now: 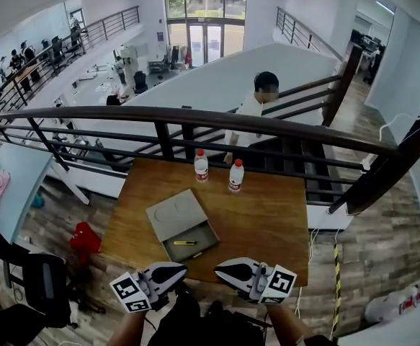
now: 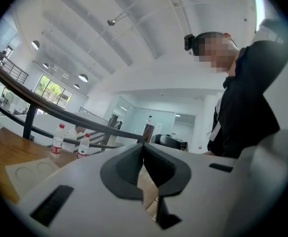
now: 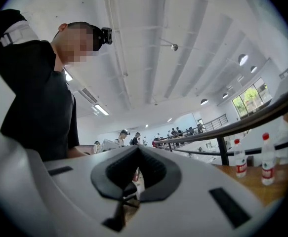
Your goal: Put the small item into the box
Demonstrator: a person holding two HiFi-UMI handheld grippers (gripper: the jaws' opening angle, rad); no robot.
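A grey box (image 1: 203,247) lies open on the wooden table (image 1: 267,222), its lid (image 1: 175,215) folded back behind it. A small yellow and black item (image 1: 184,243) lies inside the box. My left gripper (image 1: 181,269) and right gripper (image 1: 220,269) hover at the table's near edge, just in front of the box, with their tips turned toward each other. In the left gripper view the left gripper (image 2: 144,146) has its jaws closed together with nothing between them. The right gripper (image 3: 138,149) looks the same in its own view. Both cameras tilt upward toward the ceiling.
Two water bottles (image 1: 201,166) (image 1: 235,176) stand at the table's far edge against a dark railing (image 1: 195,121). A person (image 1: 256,107) is on the stairs beyond. A red object (image 1: 86,240) sits on the floor to the left.
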